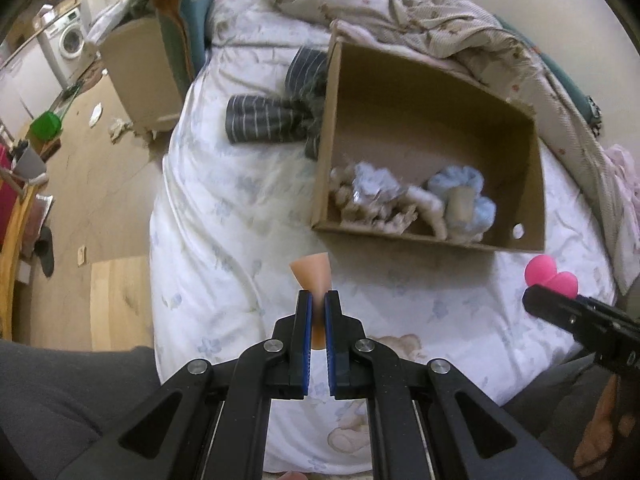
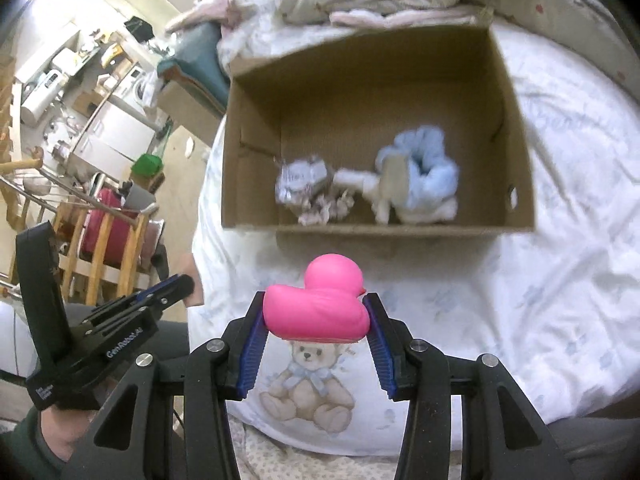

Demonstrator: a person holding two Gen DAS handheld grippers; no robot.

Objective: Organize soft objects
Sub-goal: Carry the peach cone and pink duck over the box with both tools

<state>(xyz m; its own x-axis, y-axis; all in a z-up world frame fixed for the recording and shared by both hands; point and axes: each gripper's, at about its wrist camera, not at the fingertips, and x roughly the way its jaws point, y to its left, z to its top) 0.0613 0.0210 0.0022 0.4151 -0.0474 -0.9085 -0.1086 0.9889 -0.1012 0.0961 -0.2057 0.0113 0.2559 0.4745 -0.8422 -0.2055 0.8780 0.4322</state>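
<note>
the left gripper [image 1: 318, 300] has its blue-padded fingers [image 1: 305, 328] drawn nearly together, pinching something thin and tan. the right gripper [image 2: 316, 312] stands with its jaws spread wider, the ribbed blue pads [image 2: 253, 354] pressing either flank of a pink squeeze toy. in the right wrist view the left gripper lies low to the left, angled inward.
</note>
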